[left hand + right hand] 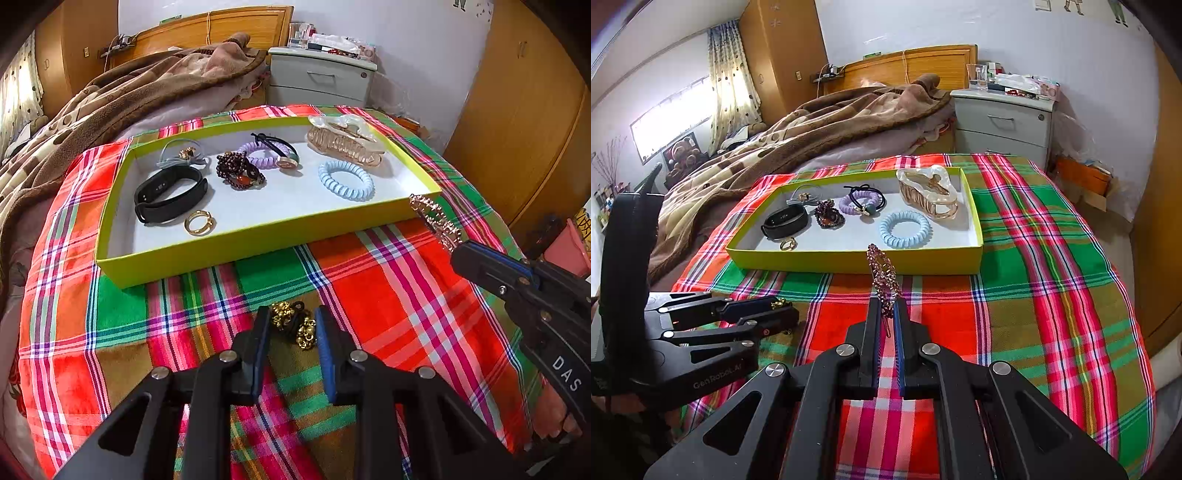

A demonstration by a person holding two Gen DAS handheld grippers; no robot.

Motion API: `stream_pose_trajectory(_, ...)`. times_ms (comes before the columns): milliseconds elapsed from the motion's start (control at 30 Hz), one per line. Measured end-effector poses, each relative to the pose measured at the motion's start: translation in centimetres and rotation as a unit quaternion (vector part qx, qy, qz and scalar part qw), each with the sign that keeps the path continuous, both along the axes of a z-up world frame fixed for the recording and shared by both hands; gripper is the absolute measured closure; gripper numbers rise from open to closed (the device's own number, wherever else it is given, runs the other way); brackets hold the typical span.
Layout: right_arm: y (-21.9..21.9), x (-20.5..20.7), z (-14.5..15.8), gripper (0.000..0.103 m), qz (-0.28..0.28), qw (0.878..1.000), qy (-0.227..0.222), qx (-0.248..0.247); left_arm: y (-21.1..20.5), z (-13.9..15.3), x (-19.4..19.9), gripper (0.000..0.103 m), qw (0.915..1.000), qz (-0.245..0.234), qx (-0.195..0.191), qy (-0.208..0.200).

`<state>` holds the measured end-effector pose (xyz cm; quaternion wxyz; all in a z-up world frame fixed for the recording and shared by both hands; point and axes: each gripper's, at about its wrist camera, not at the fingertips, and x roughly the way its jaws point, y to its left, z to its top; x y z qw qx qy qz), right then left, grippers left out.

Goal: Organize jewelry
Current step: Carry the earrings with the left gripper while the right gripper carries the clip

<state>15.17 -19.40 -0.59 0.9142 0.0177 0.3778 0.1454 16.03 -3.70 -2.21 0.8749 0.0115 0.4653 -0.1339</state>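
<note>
Sorting looks well advanced: the shallow yellow-green cardboard tray [236, 254] on the plaid red-and-green cloth [388, 295] already holds a black fitness band [170, 195], a gold ring [199, 222], a dark garnet bead bracelet [238, 170], a lilac spiral hair tie [269, 155], a pale blue spiral hair tie [346, 180], a translucent beige hair claw clip [345, 142] and a grey elastic with a gold charm [181, 154].

Two pieces seem left. The right claw [886, 321] is pressed together, pinching a long pink rhinestone hair clip [882, 275] held up short of the tray. The left claw [291, 328] straddles a black-and-gold beaded hair tie [295, 325] on the cloth; its jaws stand part-spread, and whether the pads touch the beads I cannot tell.

From the right wrist view that tie is almost hidden behind the left claw's fingers.
</note>
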Motion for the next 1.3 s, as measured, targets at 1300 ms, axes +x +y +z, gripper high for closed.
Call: stream_pose_trajectory(1300,3.8,8.2,0.6,0.097,0.048,0.998,0.019,-0.019,4.7,4.3,6.8,0.080,0.9980,0.041,-0.034,-0.033)
